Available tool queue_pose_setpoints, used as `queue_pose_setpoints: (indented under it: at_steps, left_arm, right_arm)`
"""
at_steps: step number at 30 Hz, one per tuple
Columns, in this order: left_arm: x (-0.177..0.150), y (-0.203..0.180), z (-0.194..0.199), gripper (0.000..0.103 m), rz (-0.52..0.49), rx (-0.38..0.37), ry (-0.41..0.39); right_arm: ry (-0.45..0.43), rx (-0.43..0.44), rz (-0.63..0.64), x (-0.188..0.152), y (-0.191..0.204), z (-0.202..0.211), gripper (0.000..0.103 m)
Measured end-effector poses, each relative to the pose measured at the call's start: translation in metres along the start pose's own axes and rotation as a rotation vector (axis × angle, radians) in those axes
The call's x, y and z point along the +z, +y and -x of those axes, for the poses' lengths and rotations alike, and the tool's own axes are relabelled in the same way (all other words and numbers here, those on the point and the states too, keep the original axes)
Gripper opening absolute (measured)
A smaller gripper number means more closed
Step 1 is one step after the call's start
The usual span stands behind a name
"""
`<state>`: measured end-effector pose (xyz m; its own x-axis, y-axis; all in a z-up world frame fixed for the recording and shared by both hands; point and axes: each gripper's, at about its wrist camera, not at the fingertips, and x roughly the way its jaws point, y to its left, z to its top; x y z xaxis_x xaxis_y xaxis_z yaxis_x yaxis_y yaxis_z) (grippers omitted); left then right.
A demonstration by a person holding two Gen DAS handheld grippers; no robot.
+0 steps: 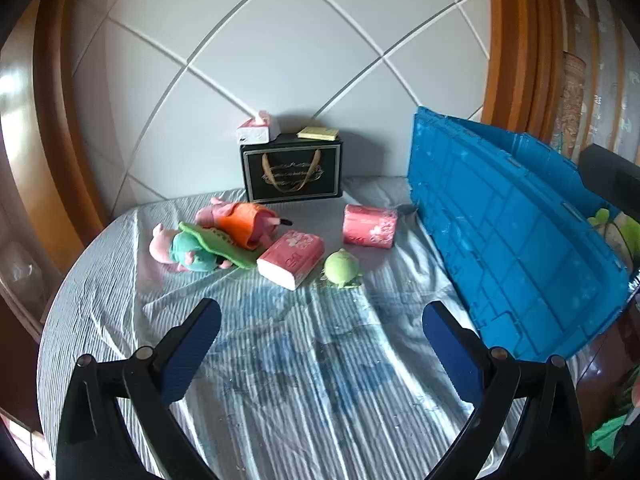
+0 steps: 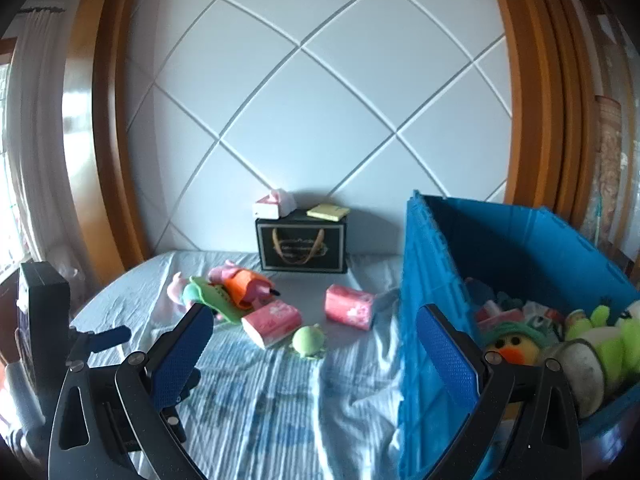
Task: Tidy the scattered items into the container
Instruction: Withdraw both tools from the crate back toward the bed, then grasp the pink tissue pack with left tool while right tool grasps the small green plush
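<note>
Toys and tissue packs are what remains to tidy, and they lie on the striped bedsheet (image 1: 304, 360) ahead of both pairs of jaws. Nearest, straight in front of the left gripper (image 1: 320, 344), sits a small green plush (image 1: 341, 268), and touching its left side is a pink tissue pack (image 1: 291, 258) lying flat. A second pink tissue pack (image 1: 370, 225) stands a little further ahead and to the right, apart from the others. Further left, two pink pig dolls (image 1: 188, 248) lie tangled with a green and an orange cloth. The blue crate (image 2: 520, 248) is the container; it stands to the right of the jaws, and from the right wrist view it already holds several soft toys, so I judge that the task is partly done. Its near wall rises just behind the right finger of the right gripper (image 2: 316, 350), probably because this hand is beside the crate for dropping things in. Both grippers are spread wide and hold nothing. Both hover low over the sheet and point forward at the heap, tilted slightly down. The left one shows at the left edge of the right wrist view. Behind the heap, a dark gift bag (image 1: 292, 174) stands against the padded headboard (image 1: 280, 60), and it seems not part of the clutter.
</note>
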<state>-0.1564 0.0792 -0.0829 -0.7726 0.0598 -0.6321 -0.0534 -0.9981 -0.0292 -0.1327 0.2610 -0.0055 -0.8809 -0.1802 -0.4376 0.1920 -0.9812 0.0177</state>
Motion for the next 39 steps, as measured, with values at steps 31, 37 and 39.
queue_pose_setpoints:
  at_steps: [31, 37, 39]
  left_arm:
    - [0.036, 0.053, -0.323, 0.103, -0.117, -0.013, 0.391]
    - [0.042, 0.043, -0.385, 0.103, -0.186, -0.062, 0.444]
    - [0.041, 0.04, -0.401, 0.103, -0.202, -0.055, 0.451]
  right_arm:
    - [0.519, -0.135, -0.165, -0.088, -0.041, -0.311, 0.103]
    - [0.552, -0.186, -0.198, -0.092, -0.051, -0.341, 0.103]
    - [0.555, -0.19, -0.201, -0.091, -0.053, -0.349, 0.103]
